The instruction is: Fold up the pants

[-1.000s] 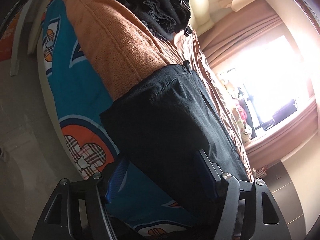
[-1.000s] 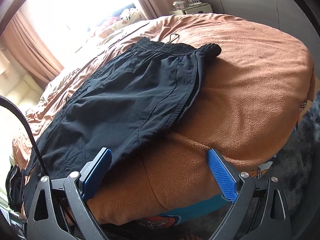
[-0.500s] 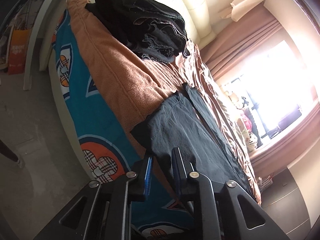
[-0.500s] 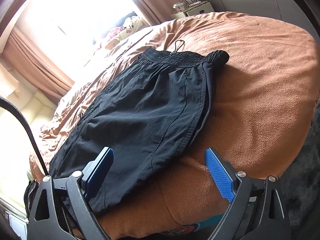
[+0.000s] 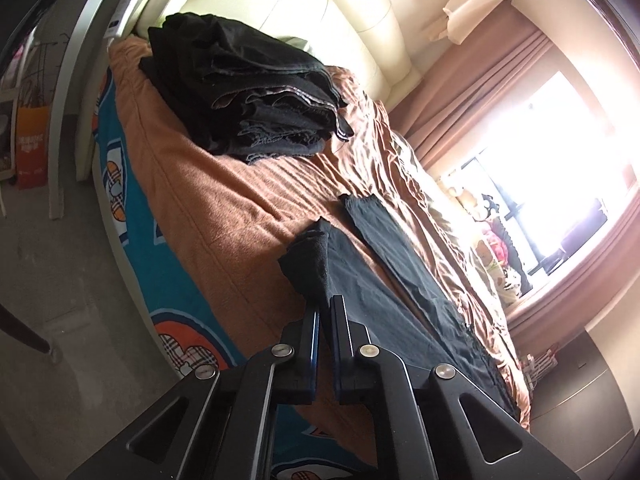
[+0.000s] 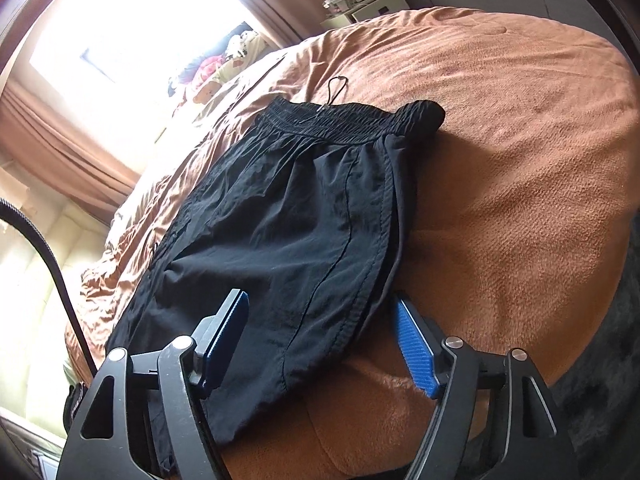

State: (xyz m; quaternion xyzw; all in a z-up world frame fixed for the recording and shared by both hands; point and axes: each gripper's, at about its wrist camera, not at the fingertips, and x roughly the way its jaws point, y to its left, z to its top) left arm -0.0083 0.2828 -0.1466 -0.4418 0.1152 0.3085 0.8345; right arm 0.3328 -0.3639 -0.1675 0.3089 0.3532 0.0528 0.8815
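Observation:
Black pants lie flat on an orange blanket, their elastic waistband at the far end. My right gripper straddles the pants' near side edge. Its jaws are closing, with the fabric between the blue pads but not pinched. In the left wrist view my left gripper is shut on the hem of one pants leg and holds it bunched above the bed. The other leg lies flat beyond it.
A stack of folded dark clothes sits near the cream headboard. A teal patterned sheet hangs down the bed's side to the floor. A bright window with brown curtains is beyond. A black cable curves at left.
My left gripper closed on the pants leg hem and rose, lifting it off the bed. My right gripper's jaws narrowed and it slid over the pants' side edge.

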